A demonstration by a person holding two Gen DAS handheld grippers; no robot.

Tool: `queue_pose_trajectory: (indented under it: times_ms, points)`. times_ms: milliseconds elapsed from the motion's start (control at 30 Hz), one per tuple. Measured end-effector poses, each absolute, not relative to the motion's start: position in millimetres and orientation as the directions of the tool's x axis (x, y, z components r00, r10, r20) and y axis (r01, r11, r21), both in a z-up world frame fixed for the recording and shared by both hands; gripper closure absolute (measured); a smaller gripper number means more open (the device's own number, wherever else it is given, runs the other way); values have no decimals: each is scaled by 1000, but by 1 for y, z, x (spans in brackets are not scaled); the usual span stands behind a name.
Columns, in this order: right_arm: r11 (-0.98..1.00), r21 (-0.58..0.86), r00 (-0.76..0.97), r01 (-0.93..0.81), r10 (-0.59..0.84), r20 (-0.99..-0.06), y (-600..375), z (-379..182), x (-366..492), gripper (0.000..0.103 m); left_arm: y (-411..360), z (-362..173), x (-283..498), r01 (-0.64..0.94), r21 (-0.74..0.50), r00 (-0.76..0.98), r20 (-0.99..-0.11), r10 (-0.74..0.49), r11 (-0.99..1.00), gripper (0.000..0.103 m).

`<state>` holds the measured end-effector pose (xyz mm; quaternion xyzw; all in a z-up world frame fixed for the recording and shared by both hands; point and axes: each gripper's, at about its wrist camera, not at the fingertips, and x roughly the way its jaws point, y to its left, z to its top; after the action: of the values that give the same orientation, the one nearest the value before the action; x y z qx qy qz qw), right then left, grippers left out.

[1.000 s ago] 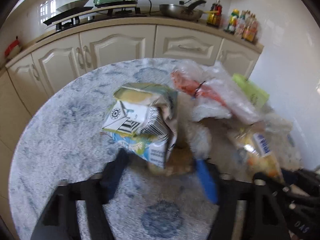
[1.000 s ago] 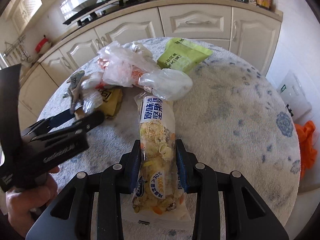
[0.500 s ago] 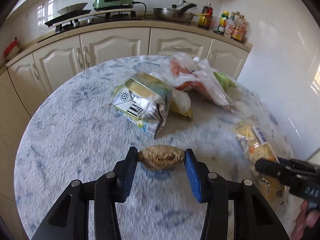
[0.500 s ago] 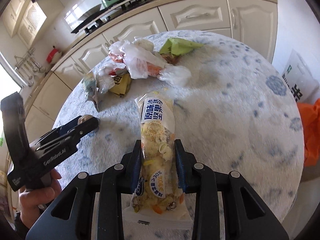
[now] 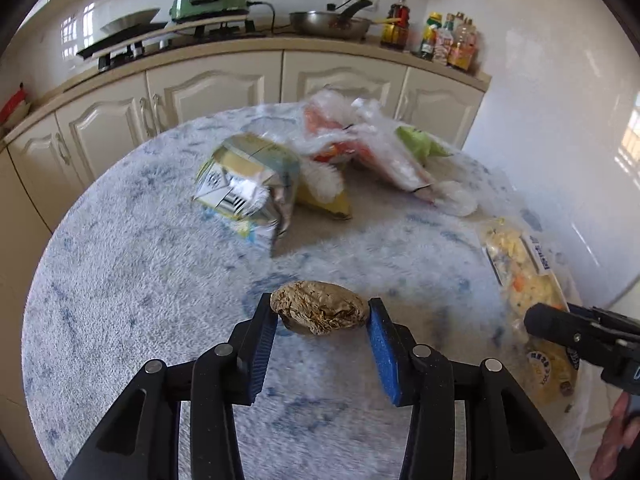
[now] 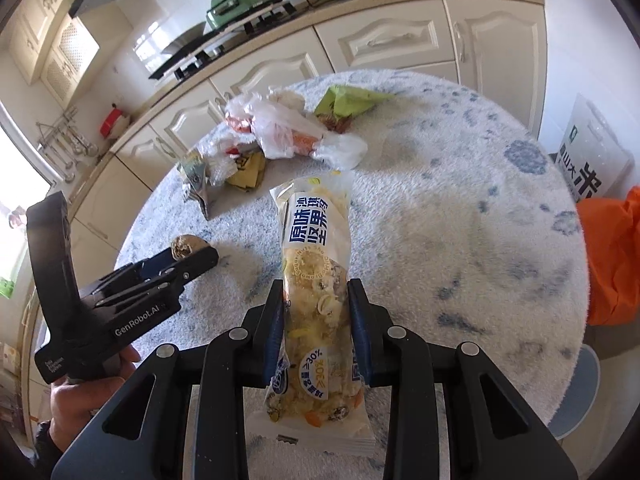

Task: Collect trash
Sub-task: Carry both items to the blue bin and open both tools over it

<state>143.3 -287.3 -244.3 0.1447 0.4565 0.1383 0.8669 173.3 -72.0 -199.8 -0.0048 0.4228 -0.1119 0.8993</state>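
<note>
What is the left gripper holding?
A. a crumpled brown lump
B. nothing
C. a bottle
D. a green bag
A: the left gripper has its blue pads pressed on either side of a crumpled brown lump, held up off the table.

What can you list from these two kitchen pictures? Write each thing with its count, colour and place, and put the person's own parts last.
Crumpled lump: one, brown, between left pads.
Snack packet: one, clear and white, between right pads.
Foil carton: one, silver, table middle.
Plastic bags: a heap, clear and orange, far side.
Green packet: one, beside the bags.
Table: one, blue-white.
Wok: one, steel, counter.
Left gripper: black, closing lately.
Right gripper: black.
</note>
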Motion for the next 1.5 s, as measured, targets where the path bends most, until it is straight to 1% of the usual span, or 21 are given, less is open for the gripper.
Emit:
queue_pose_trajectory:
  times_ms: [100, 267, 400, 500, 700, 800, 933, 1067, 1267, 1400, 1467, 1500]
  points:
    - [916, 388, 567, -96, 371, -735, -299, -236, 137, 72, -80, -189, 166, 212, -122, 630, -742, -231, 970, 62]
    - [909, 409, 622, -73, 363, -694, -326, -213, 122, 72, -103, -154, 150, 274, -127, 671, -685, -284, 953, 62]
    - [905, 424, 684, -28, 327, -652, -361, -189, 105, 72, -130, -126, 140, 352, -145, 681, -638, -359, 925, 62]
    - [903, 428, 737, 41, 262, -623, -403, -172, 83, 72, -160, -109, 133, 430, -152, 671, -606, -428, 890, 62]
    - [879, 408, 781, 245, 70, -620, -490, -161, 30, 72, -253, -95, 117, 626, -157, 567, -581, -584, 764, 62]
    - [835, 399, 762, 378, -36, -647, -539, -173, -3, 72, -313, -105, 103, 724, -163, 469, -596, -652, 670, 62]
    - [772, 385, 706, 505, -114, -699, -586, -202, -35, 72, -375, -132, 90, 794, -204, 330, -647, -688, 572, 62]
    - [709, 372, 644, 599, -150, -750, -625, -238, -56, 72, -428, -169, 79, 832, -229, 215, -707, -674, 506, 62]
    - [649, 365, 584, 667, -153, -797, -661, -282, -66, 72, -485, -224, 74, 843, -280, 72, -787, -612, 459, 62]
    - [631, 360, 565, 687, -152, -811, -677, -302, -64, 72, -511, -248, 75, 847, -301, 18, -808, -589, 439, 61]
    - [623, 351, 547, 700, -151, -823, -685, -314, -61, 68, -532, -260, 77, 852, -307, -17, -825, -564, 423, 57]
    - [614, 349, 538, 708, -147, -830, -690, -322, -60, 63, -539, -269, 76, 858, -284, -12, -844, -536, 428, 46]
